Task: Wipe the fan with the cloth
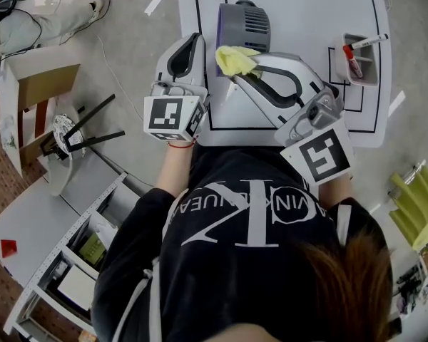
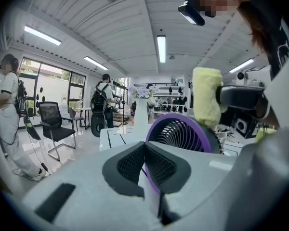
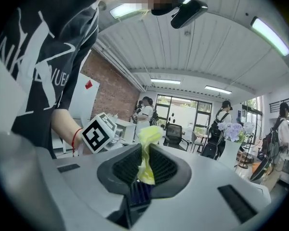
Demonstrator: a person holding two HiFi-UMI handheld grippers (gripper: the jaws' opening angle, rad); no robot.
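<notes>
Fan (image 1: pixel 244 25) is found upright on the white worktop (image 1: pixel 299 6), inside the black-lined markings; a grey housing is noted in the head view and a purple-rimmed grille in the left gripper view.

Right hand-held gripper (image 3: pixel 145 150) is clenched on the yellow cloth (image 1: pixel 234 59) – a fold of it is pinched between the ribbed pads, and the rest stands out beyond the tips. The cloth is held at the near side of the fan, against its rim as seen from the left gripper view; firm contact cannot be confirmed.

Left hand-held gripper (image 2: pixel 144 146) is recorded with its jaws closed tip to tip and nothing between them – the fan's purple rim is seen only behind them. It is positioned just beside the fan's left side.

A small tray (image 1: pixel 362 75) with markers is noted on the worktop, well apart to the right.
</notes>
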